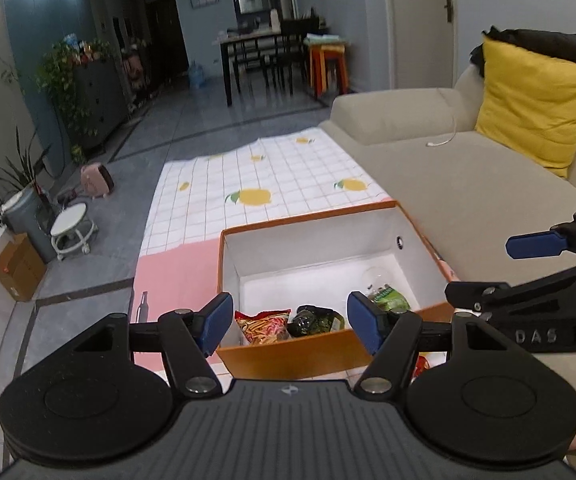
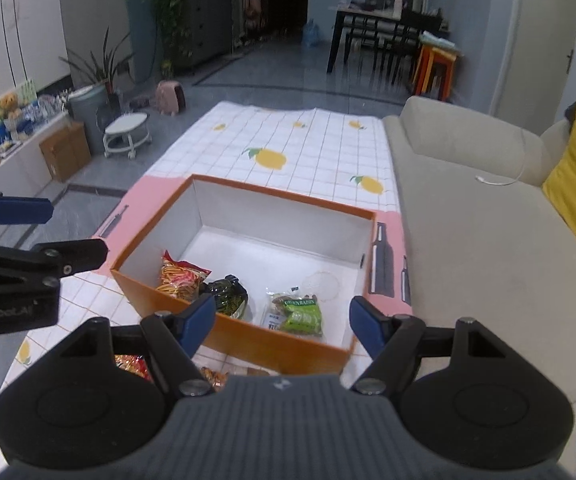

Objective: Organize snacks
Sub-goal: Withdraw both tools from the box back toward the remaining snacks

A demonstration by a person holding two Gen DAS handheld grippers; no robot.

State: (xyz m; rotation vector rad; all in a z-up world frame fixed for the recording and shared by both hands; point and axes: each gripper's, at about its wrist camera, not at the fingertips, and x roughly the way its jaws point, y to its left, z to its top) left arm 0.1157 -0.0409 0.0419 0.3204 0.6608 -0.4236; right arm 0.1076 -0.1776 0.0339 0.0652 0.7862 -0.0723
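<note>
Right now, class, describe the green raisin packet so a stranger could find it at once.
Find the orange box on the lemon-print cloth beside the beige sofa. Three packets lie inside; the raisin packet lies nearest the sofa, apart from the other two. It alone is bright green.

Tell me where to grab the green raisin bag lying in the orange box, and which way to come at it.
The green raisin bag lies flat on the floor of the orange box, near its front wall. Probably best to come straight down from above with the open right gripper and pinch across the bag's narrower width near the crimped top seam, since the walls block any sideways approach.
</note>
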